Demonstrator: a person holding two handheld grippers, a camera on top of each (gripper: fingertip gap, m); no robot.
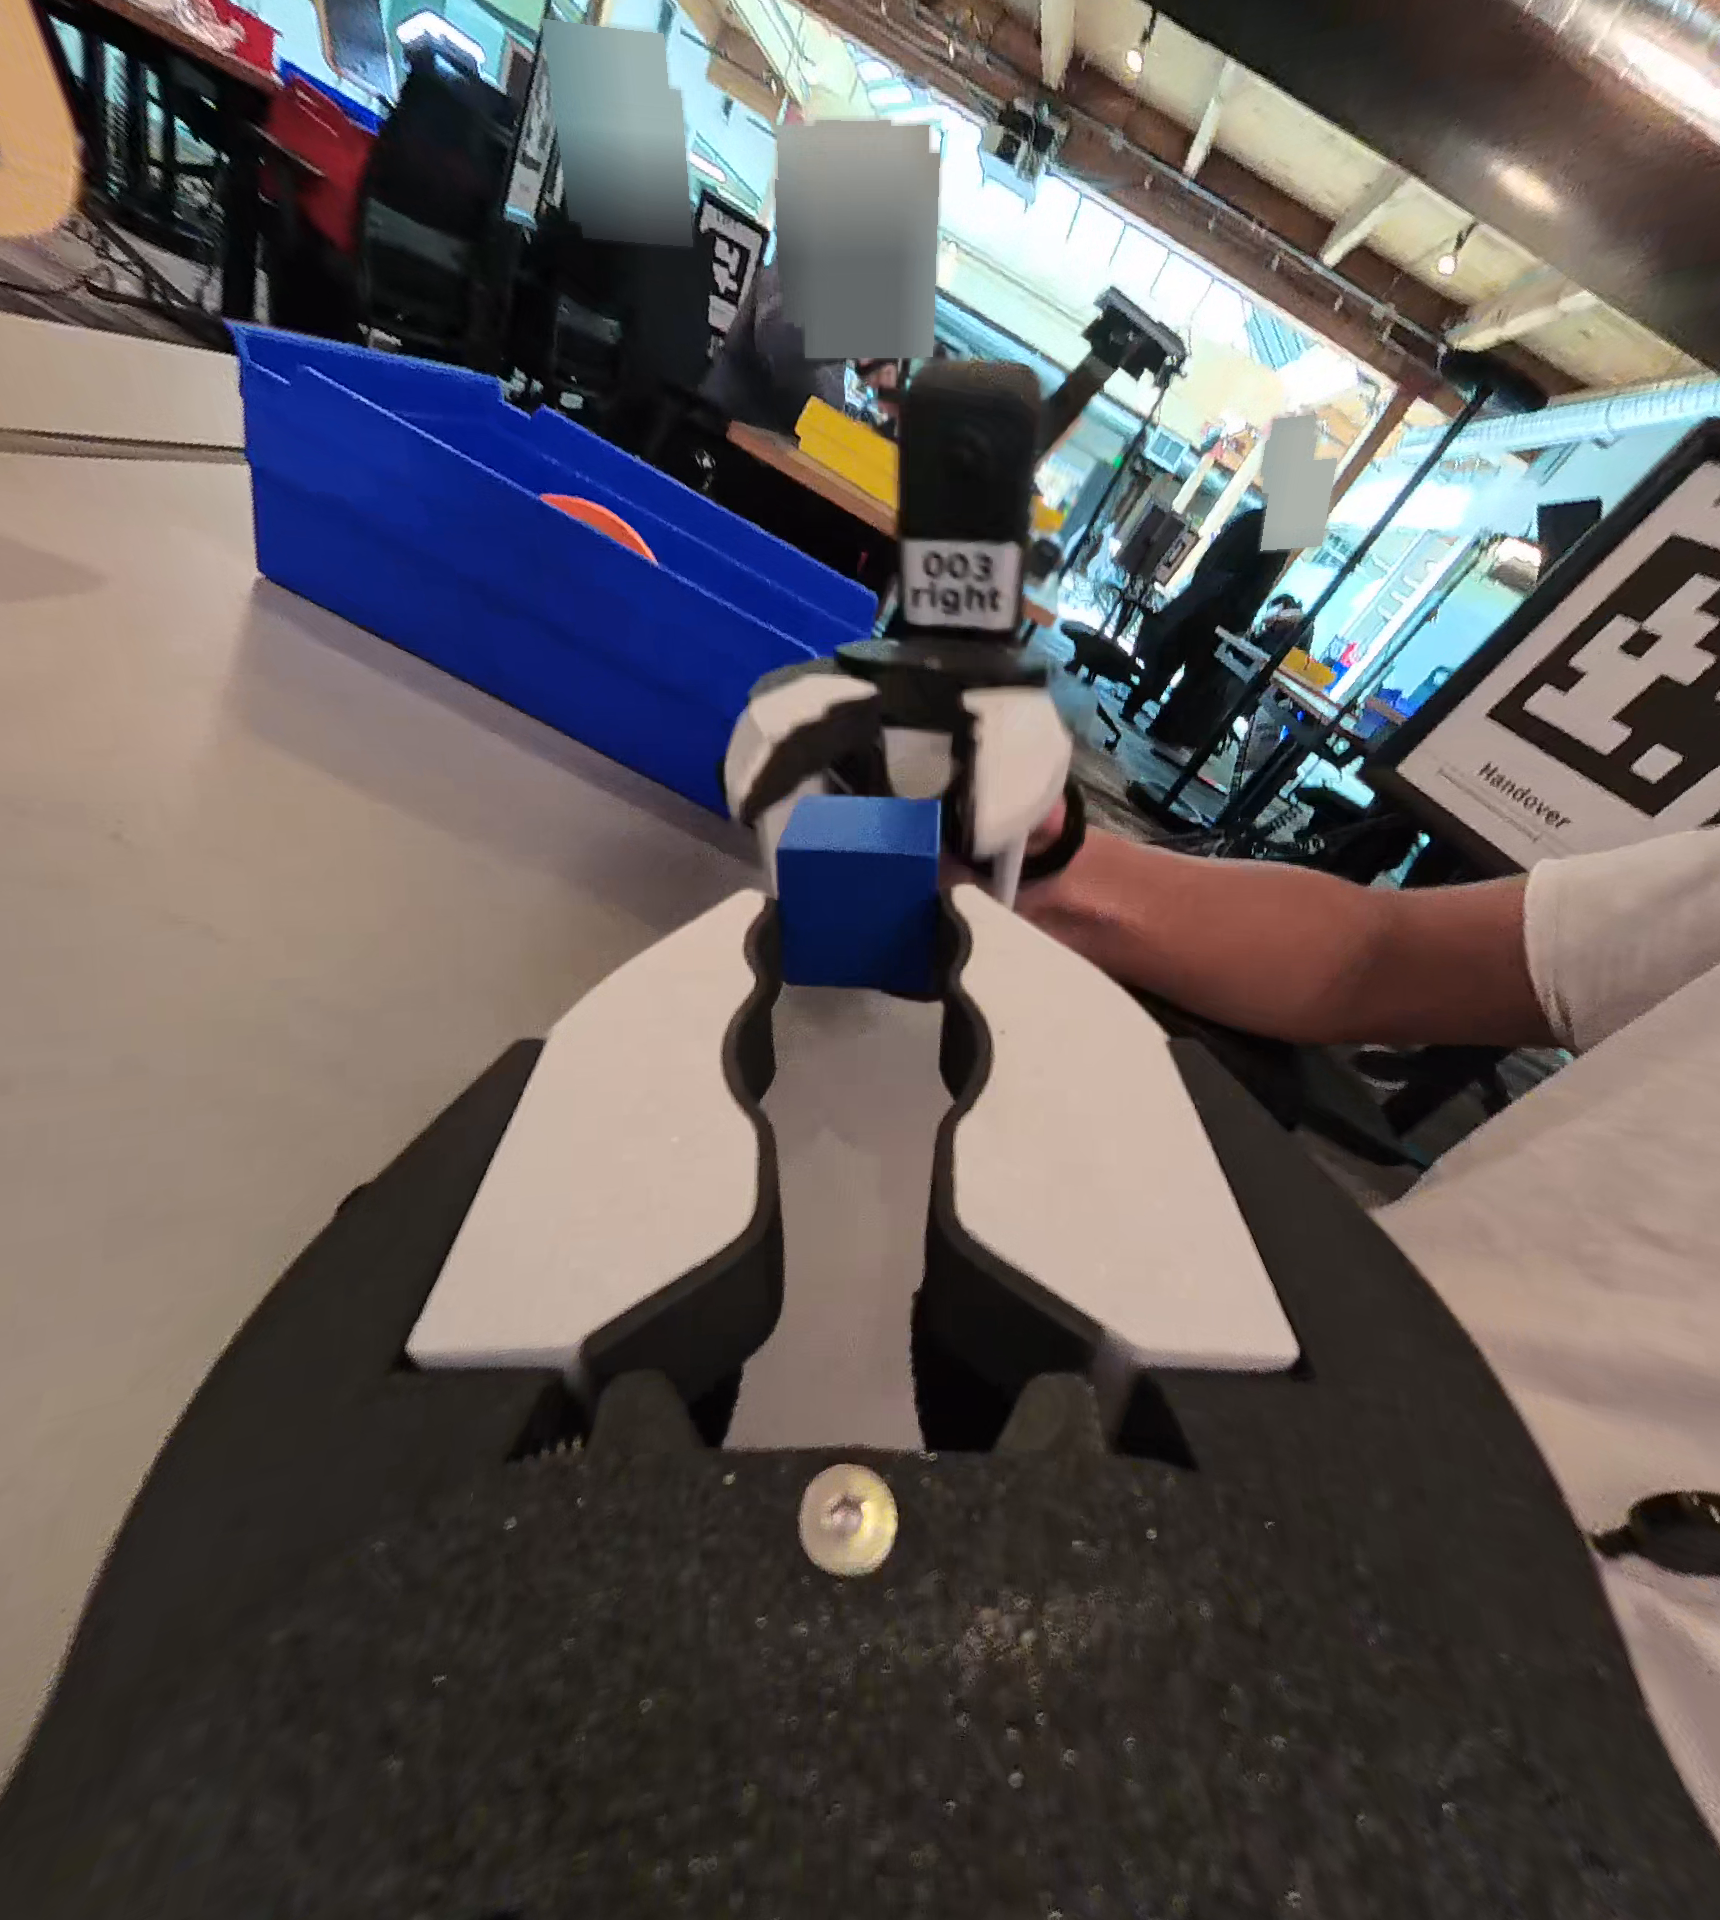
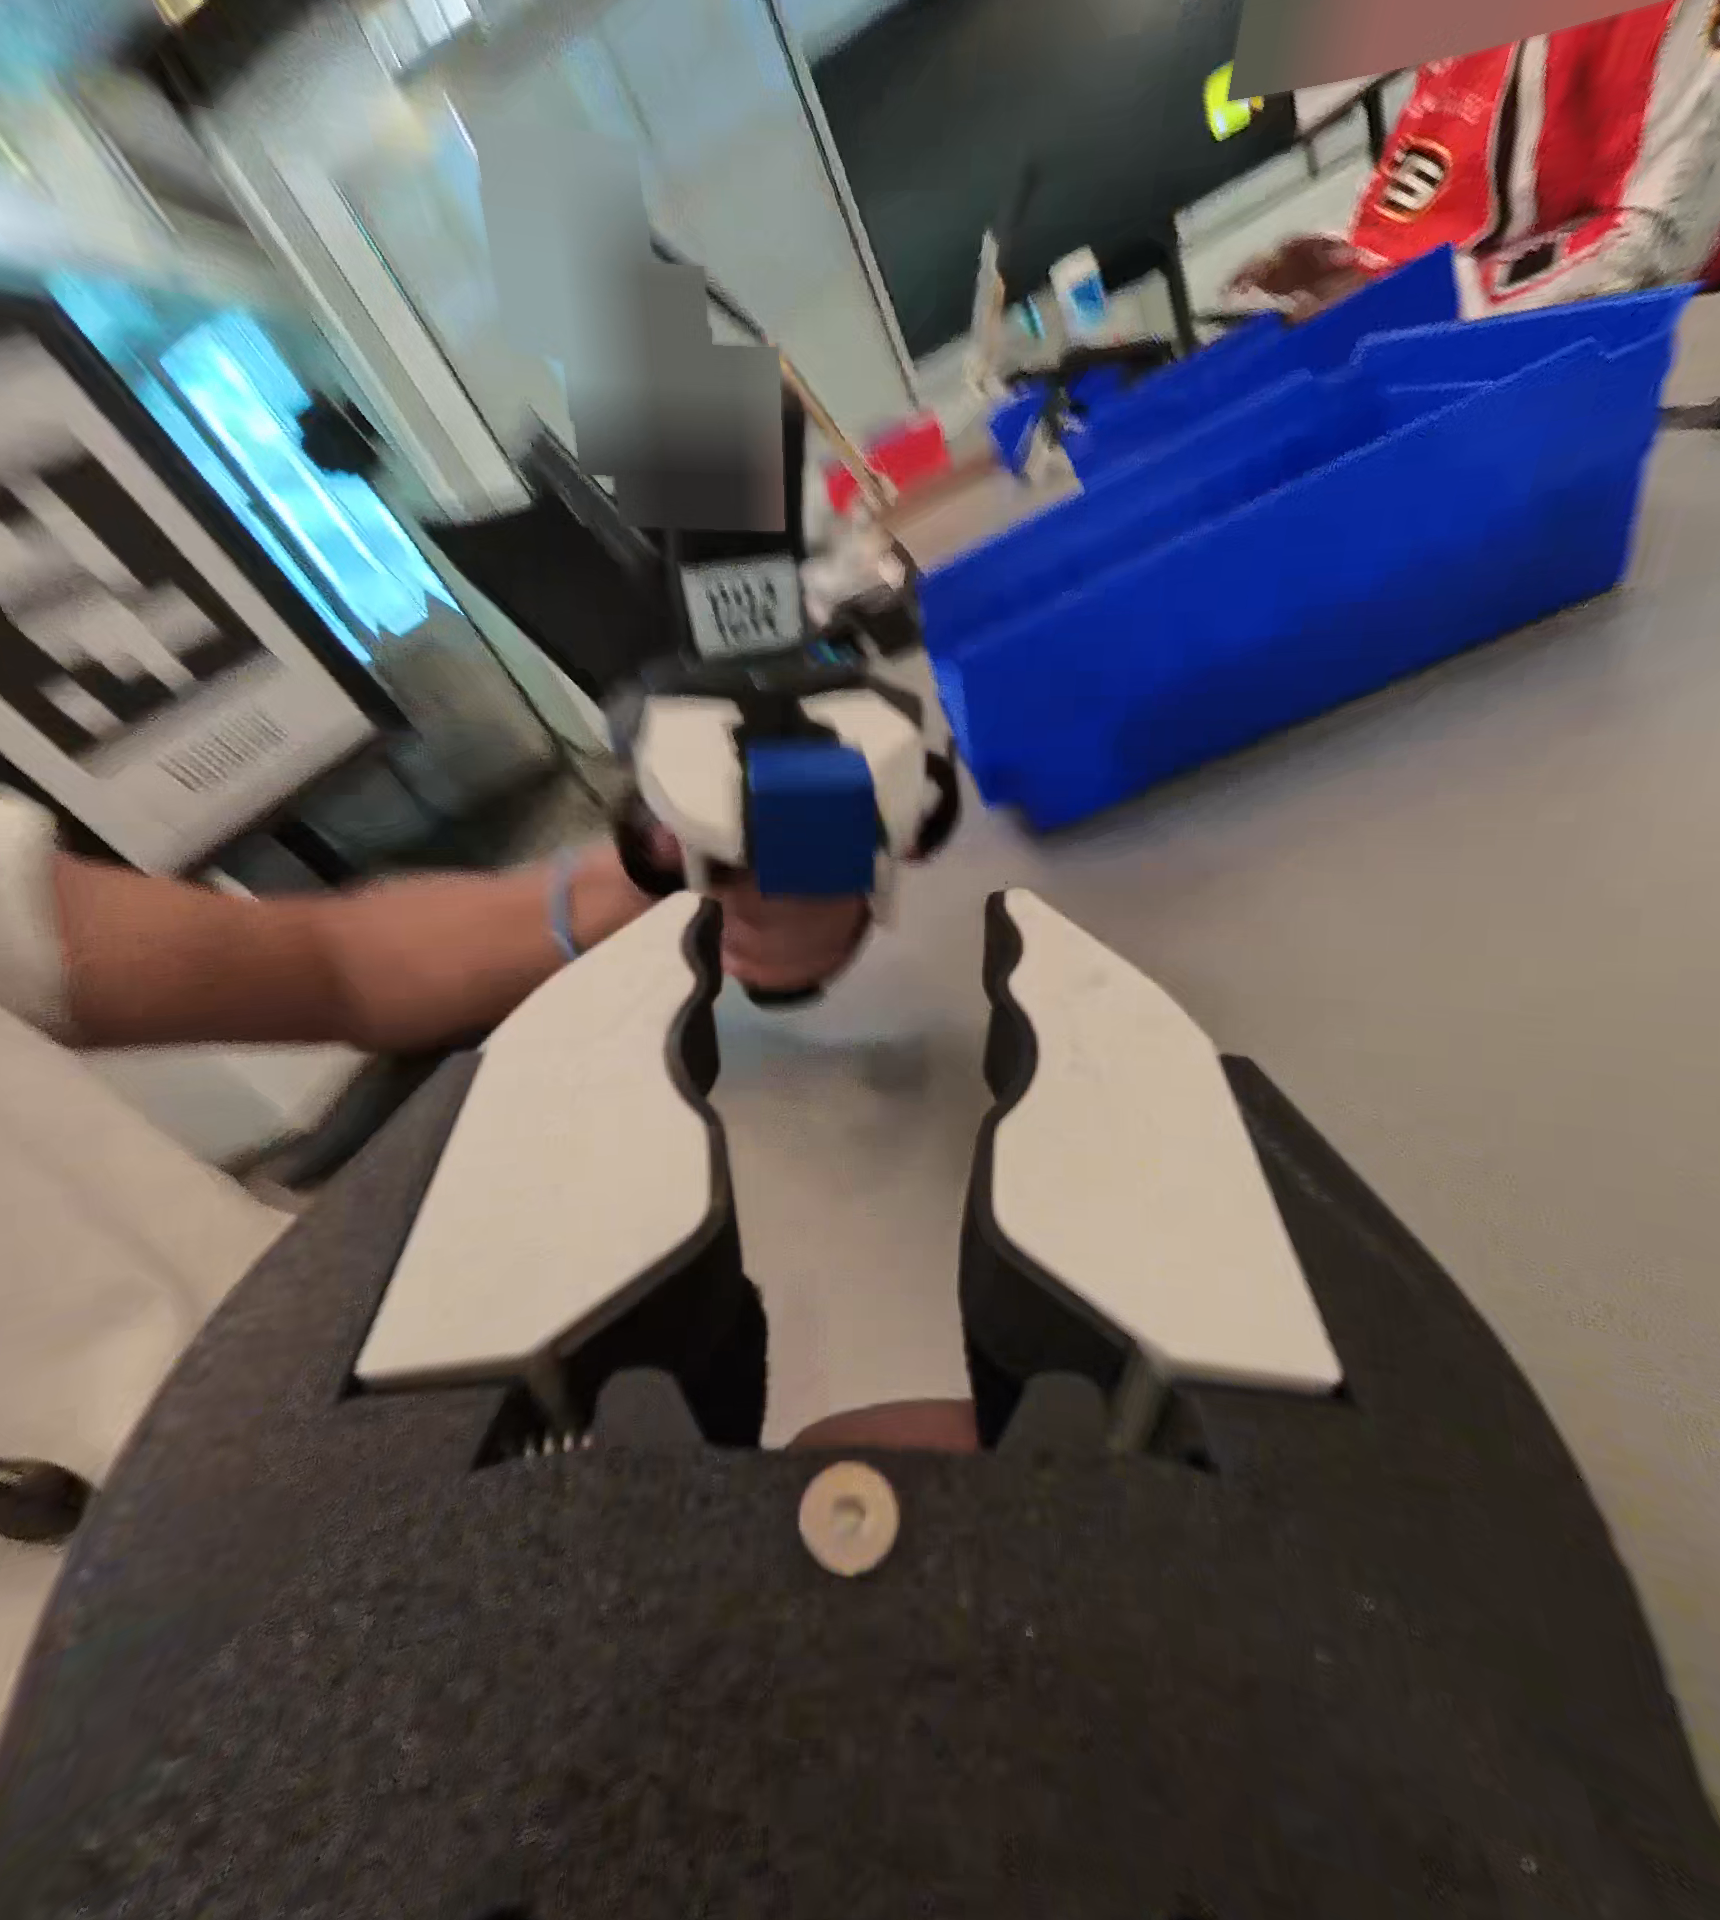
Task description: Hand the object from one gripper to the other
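A blue cube [image 1: 856, 899] is clamped between the fingertips of my left gripper [image 1: 856, 920], held above the grey table [image 1: 108, 831]. My right gripper [image 1: 897, 769] faces it just beyond the cube, its white fingers spread to either side of the cube's far end. In the right wrist view my right gripper [image 2: 851, 914] is open and empty. The cube [image 2: 812, 831] sits a short way ahead of its fingertips, held in the left gripper [image 2: 809, 795]. That view is blurred.
A blue bin [image 1: 482, 561] stands on the table at the far side, with an orange thing [image 1: 596, 520] inside; it also shows in the right wrist view [image 2: 1303, 582]. A black-and-white marker board [image 1: 1666, 665] stands at the table edge. The person's forearms [image 1: 1251, 945] [image 2: 316, 956] reach in.
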